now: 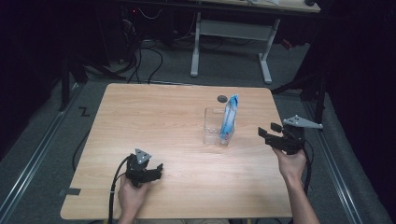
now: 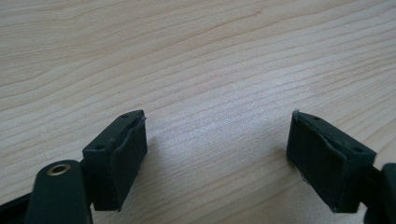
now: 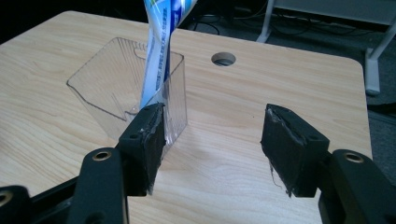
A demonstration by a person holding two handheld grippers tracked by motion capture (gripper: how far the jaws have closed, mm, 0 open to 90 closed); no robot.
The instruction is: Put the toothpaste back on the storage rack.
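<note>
One clear box [image 1: 215,127] stands on the desk [image 1: 154,121], toward the far right. One blue tube [image 1: 229,116] stands inside it. Two grippers: the left gripper [image 1: 156,171] near, the right gripper [image 1: 267,132] beside the box, both with fingers open and empty.

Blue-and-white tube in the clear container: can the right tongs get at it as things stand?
Probably yes. The right tongs stand open beside the clear container, facing it, and the tube rises well above the rim with nothing between. The container wall shields only its lower part.
</note>
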